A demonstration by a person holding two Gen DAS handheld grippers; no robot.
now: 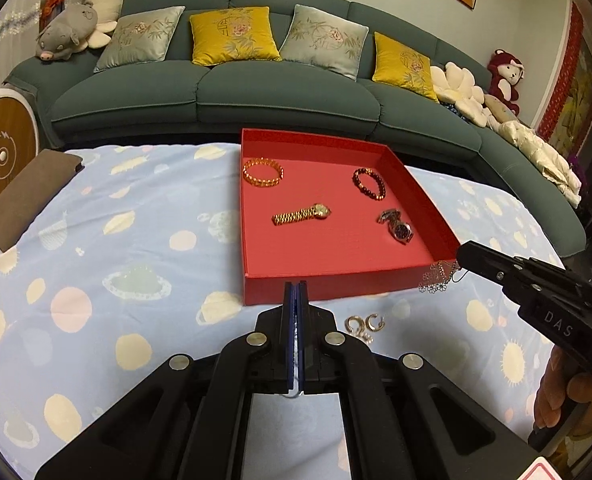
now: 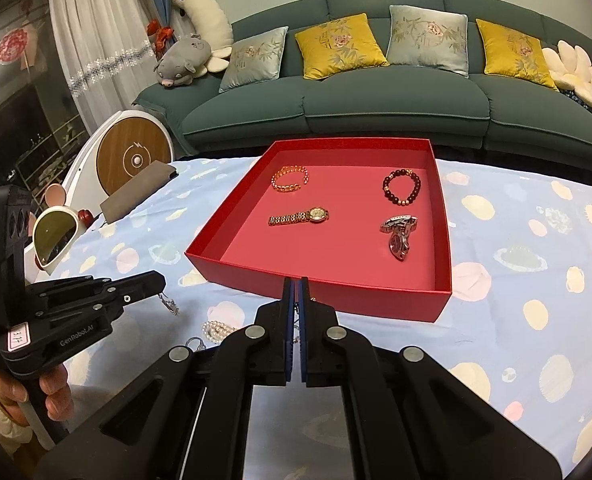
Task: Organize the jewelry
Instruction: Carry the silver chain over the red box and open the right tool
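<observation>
A red box point(image 1: 336, 280) sits on the planet-print cloth. Inside lie a gold bracelet point(image 1: 263, 173), a dark bead bracelet point(image 1: 370, 183), a gold watch point(image 1: 302, 213) and a silver watch point(image 1: 396, 226). My left gripper point(image 1: 296, 285) hovers just before the box's near wall. In the right wrist view it point(image 2: 161, 280) is shut on a small silver earring point(image 2: 169, 304) that dangles from its tip. My right gripper point(image 2: 296, 280) is by the box's near right corner, shut on a silver flower chain point(image 1: 436, 278) that hangs from its tip point(image 1: 460, 255).
Loose hoop earrings point(image 1: 364, 326) lie on the cloth near the box. A pearl piece point(image 2: 215, 328) and a small silver ring point(image 2: 195, 344) lie closer in. A brown pouch point(image 1: 27, 196) and sunglasses point(image 2: 53, 240) are at the left edge. A green sofa point(image 1: 255, 92) stands behind.
</observation>
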